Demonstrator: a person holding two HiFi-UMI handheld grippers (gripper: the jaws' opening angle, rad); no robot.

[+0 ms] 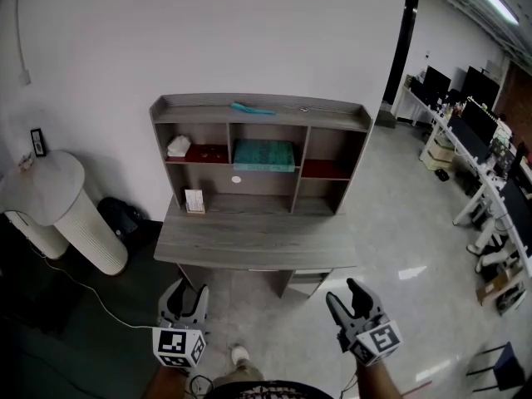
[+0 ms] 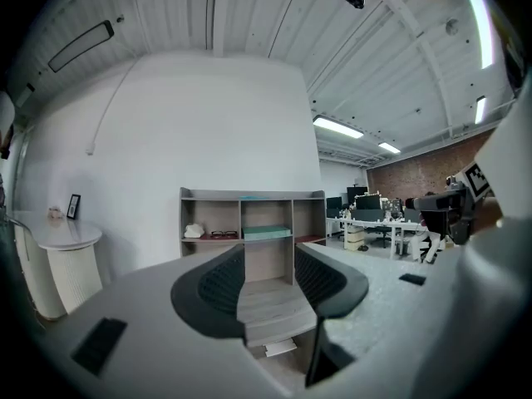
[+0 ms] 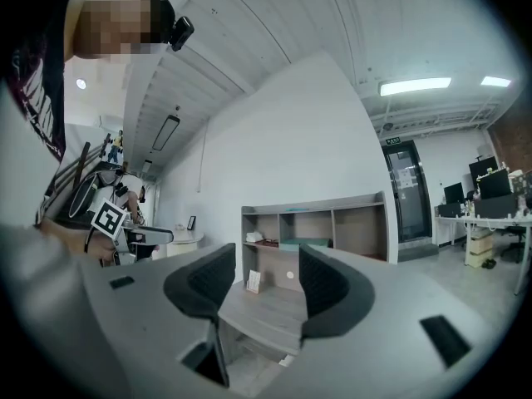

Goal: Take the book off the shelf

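Observation:
The book (image 1: 263, 155) is teal and lies flat in the middle compartment of the grey shelf unit (image 1: 259, 112), which stands on a desk (image 1: 253, 241) against the white wall. It also shows in the left gripper view as a teal book (image 2: 268, 232) and, small, in the right gripper view as the same book (image 3: 293, 243). My left gripper (image 1: 190, 290) and right gripper (image 1: 342, 294) hover in front of the desk's near edge, well short of the shelf. Both point level at the shelf, jaws apart with nothing between them.
A white lump (image 1: 179, 146) and glasses on a red mat fill the left compartment. A teal object (image 1: 252, 108) lies on the shelf top and a small card (image 1: 194, 201) stands on the desk. A white cylinder (image 1: 71, 210) stands left, office desks (image 1: 478, 165) right.

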